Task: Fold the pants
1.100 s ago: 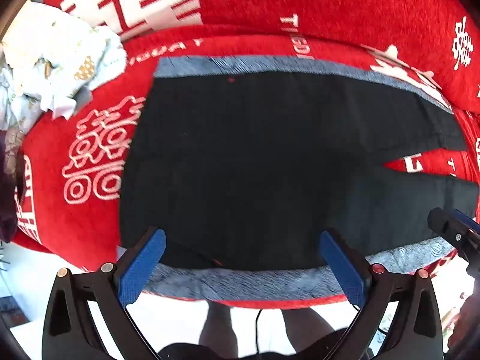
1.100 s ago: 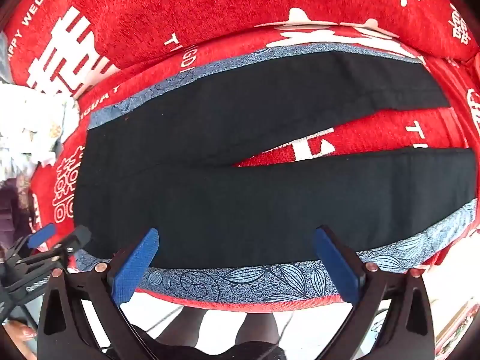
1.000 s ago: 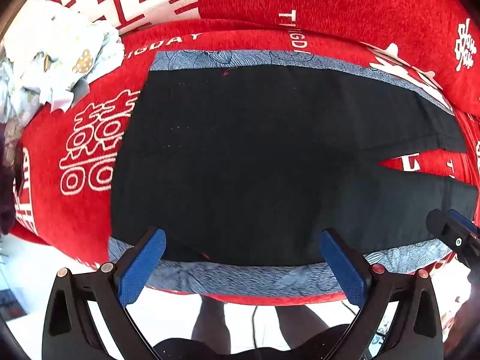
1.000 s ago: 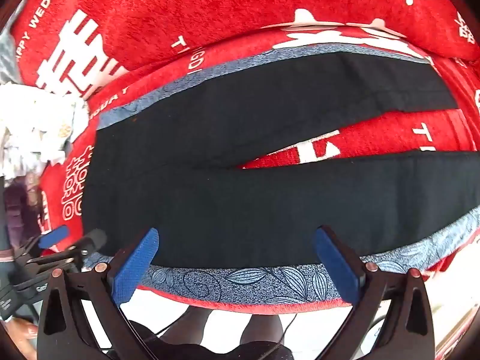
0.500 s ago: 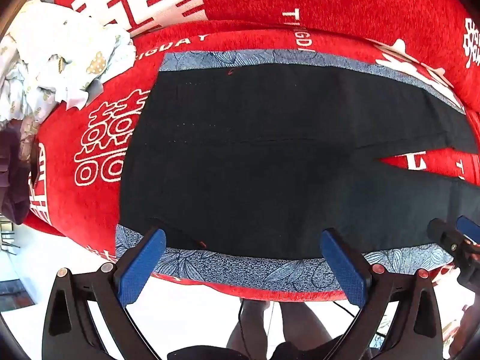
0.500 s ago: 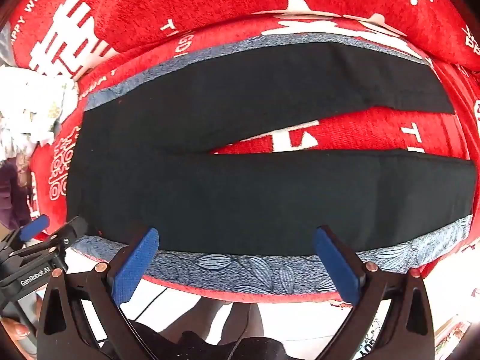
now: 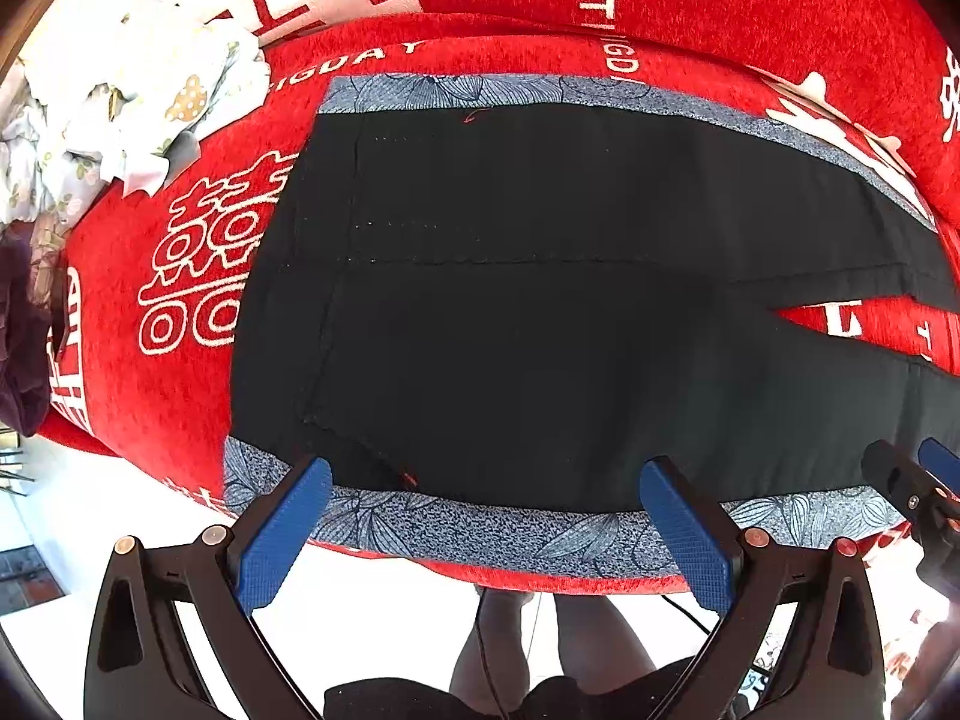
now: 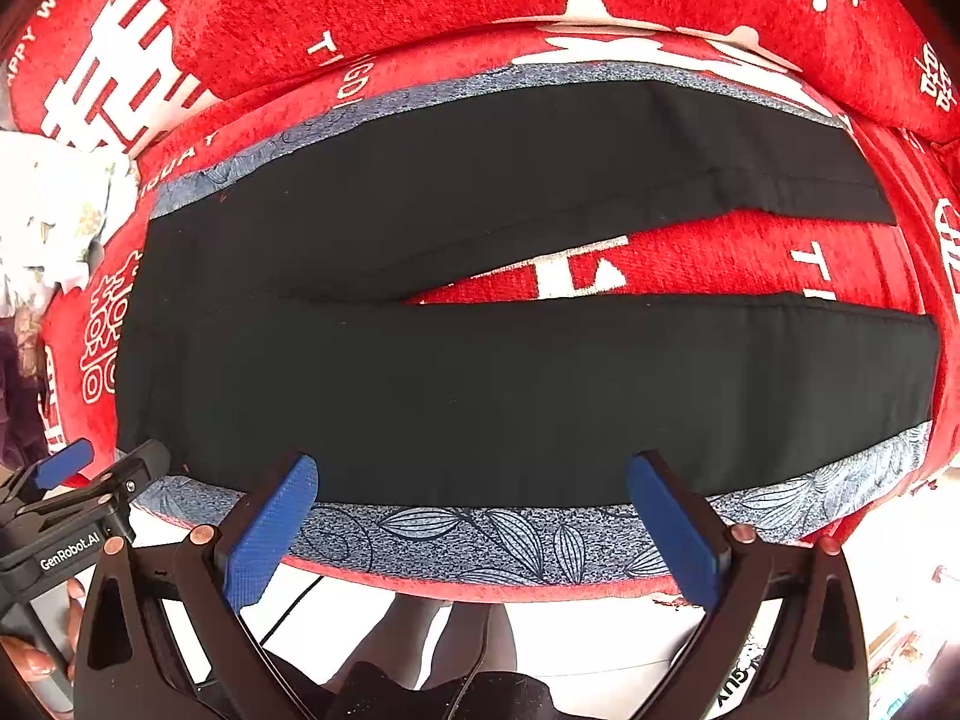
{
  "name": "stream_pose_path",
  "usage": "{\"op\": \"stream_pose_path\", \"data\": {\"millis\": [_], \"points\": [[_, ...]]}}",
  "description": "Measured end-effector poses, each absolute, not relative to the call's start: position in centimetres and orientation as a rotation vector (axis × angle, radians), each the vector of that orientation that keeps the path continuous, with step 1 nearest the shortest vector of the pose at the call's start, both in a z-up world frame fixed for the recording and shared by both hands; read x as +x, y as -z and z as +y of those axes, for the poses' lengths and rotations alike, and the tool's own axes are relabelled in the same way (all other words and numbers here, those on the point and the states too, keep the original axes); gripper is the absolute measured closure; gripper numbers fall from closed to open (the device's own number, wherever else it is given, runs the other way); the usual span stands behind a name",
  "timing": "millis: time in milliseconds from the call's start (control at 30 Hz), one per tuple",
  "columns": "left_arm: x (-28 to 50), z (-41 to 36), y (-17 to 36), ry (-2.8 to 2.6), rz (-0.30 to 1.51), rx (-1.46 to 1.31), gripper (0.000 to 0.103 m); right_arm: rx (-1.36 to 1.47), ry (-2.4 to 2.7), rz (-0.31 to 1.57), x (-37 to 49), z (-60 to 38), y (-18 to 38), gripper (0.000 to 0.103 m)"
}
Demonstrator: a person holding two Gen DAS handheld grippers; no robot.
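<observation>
Black pants [image 7: 540, 312] spread flat on a red blanket [image 7: 690, 6] over a sofa-like seat, waist to the left, legs parted to the right, blue leaf-print side stripe [image 8: 480, 534] along the near edge. Best to pinch that near edge at both ends together and carry it evenly over the far leg. Left hand-held gripper [image 7: 486, 516] and right hand-held gripper [image 8: 474, 510] both spread apart, holding nothing. Readable: "GenRobot.AI" [image 8: 69, 552]; white "HAPPY WE…" lettering [image 8: 42, 12].
</observation>
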State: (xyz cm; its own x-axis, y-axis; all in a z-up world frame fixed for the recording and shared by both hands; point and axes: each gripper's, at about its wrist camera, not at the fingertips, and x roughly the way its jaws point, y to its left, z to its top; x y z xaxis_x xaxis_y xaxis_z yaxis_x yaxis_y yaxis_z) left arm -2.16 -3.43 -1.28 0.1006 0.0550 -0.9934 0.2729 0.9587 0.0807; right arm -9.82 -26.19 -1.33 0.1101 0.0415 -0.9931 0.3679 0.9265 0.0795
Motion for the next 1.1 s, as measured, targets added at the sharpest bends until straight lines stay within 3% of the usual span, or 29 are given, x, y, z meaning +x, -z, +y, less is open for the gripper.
{"op": "stream_pose_path", "data": {"millis": [1100], "points": [[-1.7,-2.4,1.1,0.185,1.463,0.288,0.0,0.322,0.286,1.436,-9.6,-25.0,0.6,0.0]]}}
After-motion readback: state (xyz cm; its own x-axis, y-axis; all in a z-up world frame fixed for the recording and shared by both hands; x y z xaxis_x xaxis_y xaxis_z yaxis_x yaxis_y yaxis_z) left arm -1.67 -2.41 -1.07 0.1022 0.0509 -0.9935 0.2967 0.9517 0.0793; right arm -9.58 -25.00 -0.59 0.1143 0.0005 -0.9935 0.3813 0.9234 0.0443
